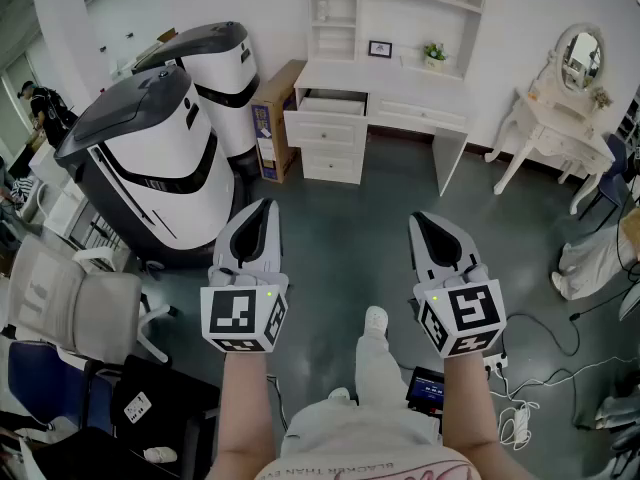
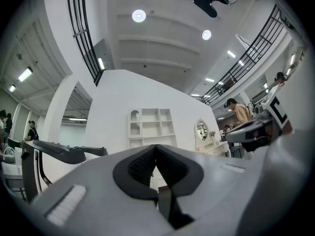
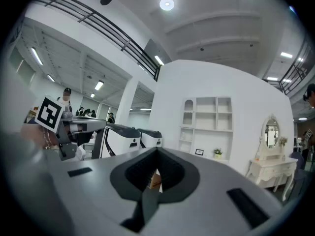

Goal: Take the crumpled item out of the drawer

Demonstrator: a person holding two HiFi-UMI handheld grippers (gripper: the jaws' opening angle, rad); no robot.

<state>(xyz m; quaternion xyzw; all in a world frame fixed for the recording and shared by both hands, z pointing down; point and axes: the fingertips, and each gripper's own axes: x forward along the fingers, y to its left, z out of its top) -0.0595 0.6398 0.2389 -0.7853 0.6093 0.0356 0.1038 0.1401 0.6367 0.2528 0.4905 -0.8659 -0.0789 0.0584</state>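
Observation:
The white desk point(image 1: 395, 108) stands far across the room, its top left drawer point(image 1: 332, 102) pulled open. From here I cannot see what lies inside it; no crumpled item shows in any view. My left gripper point(image 1: 263, 208) and right gripper point(image 1: 420, 219) are held side by side well short of the desk, over the dark floor. Both point toward the desk. In the left gripper view the left gripper point(image 2: 156, 149) has its jaws shut with nothing in them. In the right gripper view the right gripper point(image 3: 157, 153) is likewise shut and holds nothing.
Two large white and black pod machines point(image 1: 150, 158) stand at the left, with a cardboard box point(image 1: 273, 120) beside the desk. A white vanity table point(image 1: 556, 134) with a mirror is at the right. A white chair point(image 1: 75, 303) sits at the near left; cables point(image 1: 530, 408) lie at the near right.

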